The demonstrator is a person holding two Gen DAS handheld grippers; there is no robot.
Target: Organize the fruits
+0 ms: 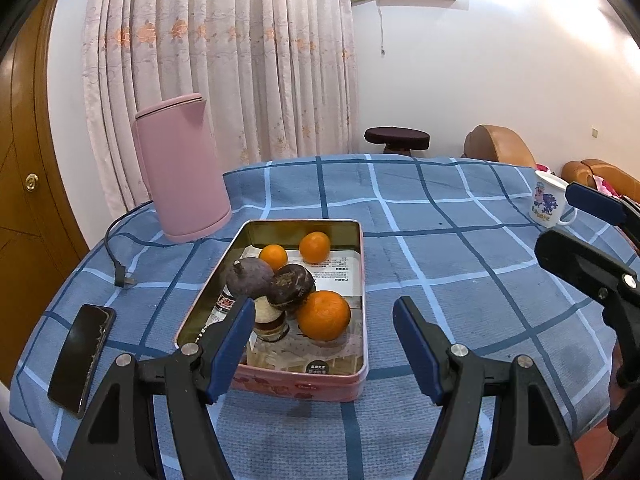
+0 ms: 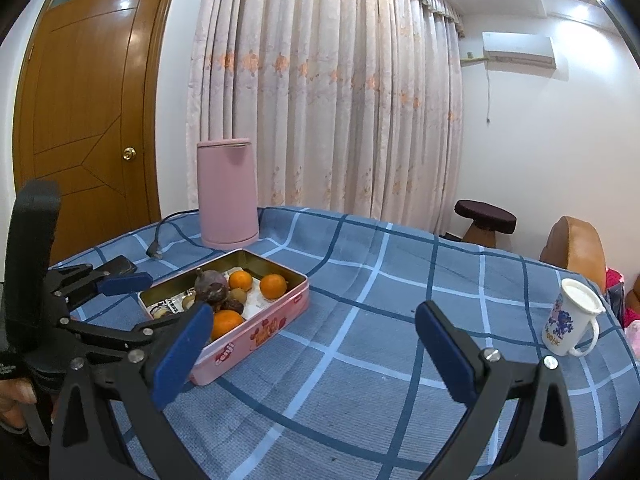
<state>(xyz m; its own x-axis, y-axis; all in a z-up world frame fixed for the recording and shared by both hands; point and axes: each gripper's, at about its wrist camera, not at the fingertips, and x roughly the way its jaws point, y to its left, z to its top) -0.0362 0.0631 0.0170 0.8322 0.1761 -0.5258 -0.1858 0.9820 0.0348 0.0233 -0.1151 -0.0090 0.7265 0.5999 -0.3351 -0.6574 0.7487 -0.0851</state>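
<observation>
**Operator:** State jaw condition and which unit is nearer the fruit.

**Technician:** Both units stand released, jaws spread wide, nothing held. The left gripper (image 1: 324,344) sits directly in front of the pink rectangular metal tin (image 1: 362,280); the tin's near short wall lies just ahead of its jaws. The right gripper (image 2: 312,340) hangs off to the tin's right side, over bare blue checked cloth on the surface (image 2: 360,380). The left unit is the nearer one, in my judgement.

**Operator:** Orientation of the tin?

**Technician:** In the left wrist view its long axis runs straight away from the jaws, near to far. Contents in that order: the large round orange (image 1: 323,315) at the near right, a dark brown wrinkled round fruit (image 1: 291,283) touching it on the left, a dull purple round fruit with a stub stem (image 1: 249,277) beside that, then two small oranges (image 1: 273,257) (image 1: 315,247) toward the far wall. (A small jar-like item sits under the dark fruit; I cannot tell what it is.)

**Operator:** Implication for the approach?

**Technician:** The large orange lies nearly on the left jaws' centre line, slightly forward and below. A short forward-and-down reach should bracket it. Risk: the dark fruit is in contact and may roll.

**Operator:** Beyond the tin?

**Technician:** A tall pink cylindrical kettle (image 1: 182,168) stands behind its far left corner.
</observation>
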